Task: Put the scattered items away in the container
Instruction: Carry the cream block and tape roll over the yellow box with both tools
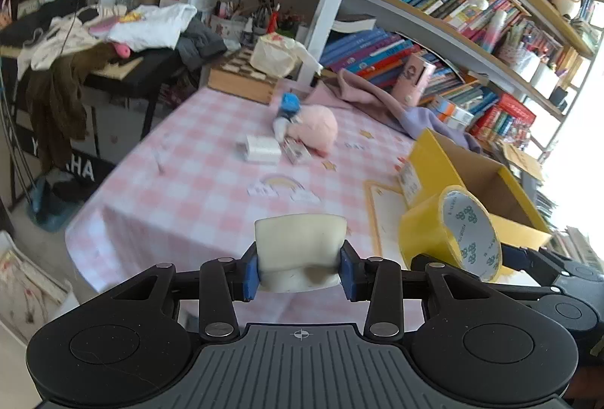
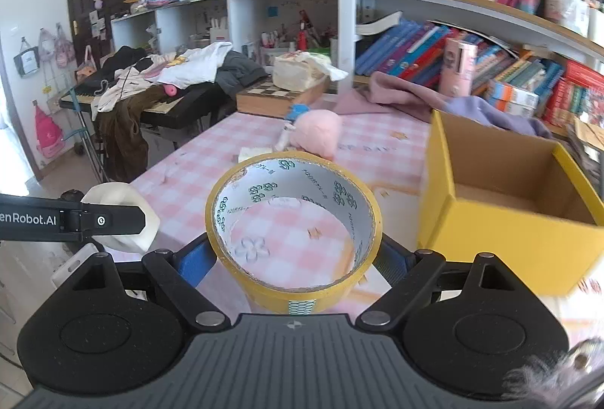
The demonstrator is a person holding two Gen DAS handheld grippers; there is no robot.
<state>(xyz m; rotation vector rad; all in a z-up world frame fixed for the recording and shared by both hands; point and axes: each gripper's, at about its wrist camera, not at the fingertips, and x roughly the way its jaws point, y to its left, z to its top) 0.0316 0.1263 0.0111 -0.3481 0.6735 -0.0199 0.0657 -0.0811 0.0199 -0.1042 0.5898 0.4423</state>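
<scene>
- The table [image 1: 196, 182], under a pink-and-white checked cloth, fills the middle of both views, with crowded bookshelves [image 1: 453, 13] behind it on the far right.
- The yellow box [image 2: 502, 220] stands on the table's right side, open at the top, with a bare brown cardboard inside and bright yellow outer walls.
- A pink plush ball [image 1: 315, 129] lies far back on the cloth, a blue-capped toy [image 1: 288, 107] touching its left side and a small white packet [image 1: 262, 148] just in front.
- The roll of yellow tape [image 2: 294, 220] is wide, its white core printed with green logos; the right gripper [image 2: 292, 260] clamps it across its outer sides, just left of the box.
- The cream block [image 1: 300, 250], soft-edged and smudged low down, sits pinched between the blue pads [image 1: 251, 275] of the left gripper [image 1: 300, 275], over the table's near edge.
</scene>
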